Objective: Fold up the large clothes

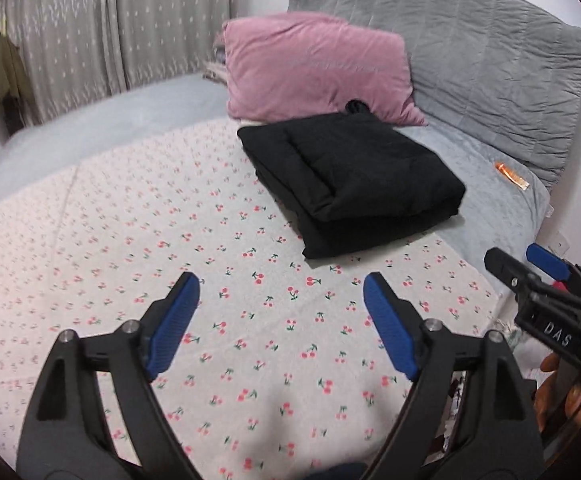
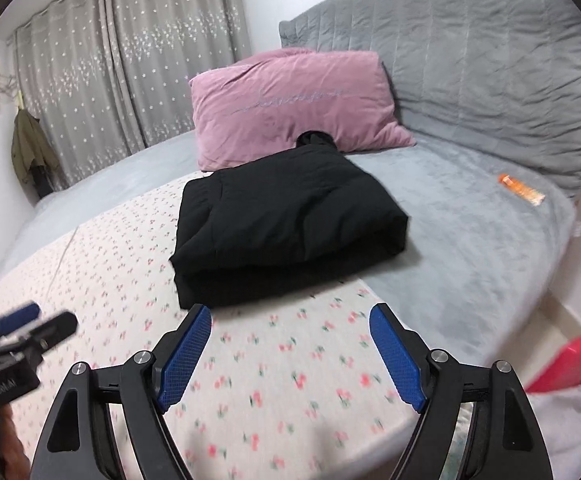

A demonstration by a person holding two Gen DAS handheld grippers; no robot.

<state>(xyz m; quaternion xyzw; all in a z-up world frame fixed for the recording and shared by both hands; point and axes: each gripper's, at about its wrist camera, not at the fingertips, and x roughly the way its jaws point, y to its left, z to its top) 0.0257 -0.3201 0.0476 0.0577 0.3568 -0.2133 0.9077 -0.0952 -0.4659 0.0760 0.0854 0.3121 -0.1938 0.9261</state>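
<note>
A black garment [image 1: 350, 180] lies folded into a thick rectangle on the bed, in front of a pink pillow [image 1: 314, 68]; it also shows in the right wrist view [image 2: 286, 220]. My left gripper [image 1: 282, 292] is open and empty, held above the cherry-print sheet [image 1: 170, 240], short of the garment. My right gripper [image 2: 290, 320] is open and empty, just in front of the garment's near edge. The right gripper also shows at the right edge of the left wrist view [image 1: 530, 264]. The left gripper shows at the left edge of the right wrist view [image 2: 38, 320].
A grey blanket [image 2: 470, 216] covers the bed's far and right side, with a grey quilted headboard [image 2: 470, 60] behind. An orange tube [image 2: 522, 190] lies near the headboard. Grey curtains [image 2: 130, 72] and a hanging olive garment [image 2: 30, 152] stand at the left. Something red [image 2: 570, 360] is at the right.
</note>
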